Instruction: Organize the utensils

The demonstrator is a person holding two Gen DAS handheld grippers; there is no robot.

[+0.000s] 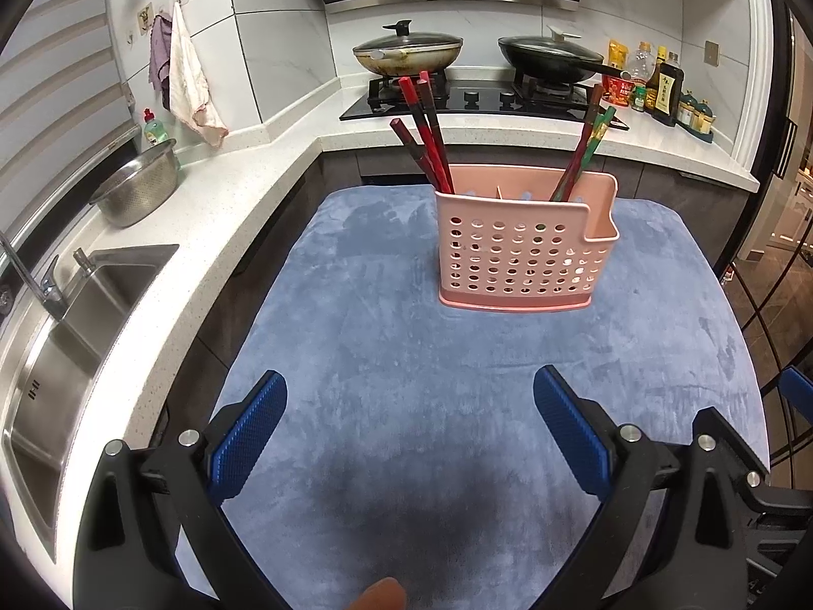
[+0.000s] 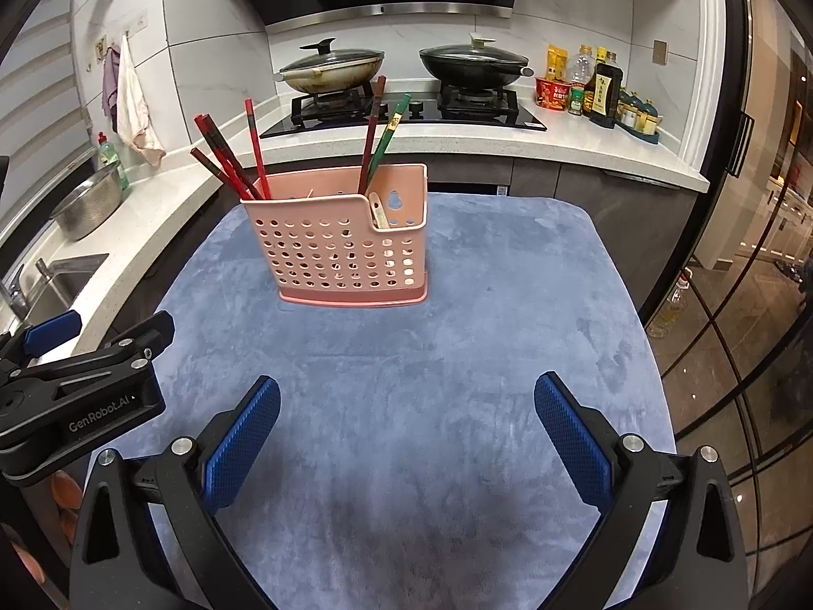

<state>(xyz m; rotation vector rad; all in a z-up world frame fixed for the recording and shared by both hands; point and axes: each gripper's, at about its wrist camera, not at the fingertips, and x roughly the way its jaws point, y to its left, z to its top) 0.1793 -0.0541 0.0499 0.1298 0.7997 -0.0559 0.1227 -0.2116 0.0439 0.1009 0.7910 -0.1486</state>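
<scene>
A steel sink (image 1: 86, 305) lies at nine o'clock in the white kitchen counter, a colander (image 1: 137, 188) behind it. The table (image 1: 406, 356), under blue plush cloth, carries a pink utensil holder (image 1: 523, 244) at twelve, upright, its long side running left to right. Red chopsticks (image 1: 427, 137) lean toward eleven (handles up); the other chopsticks (image 1: 584, 152) tilt toward one. Left tongs (image 1: 409, 396) and right tongs (image 2: 406, 401) are released, empty, above the cloth.
</scene>
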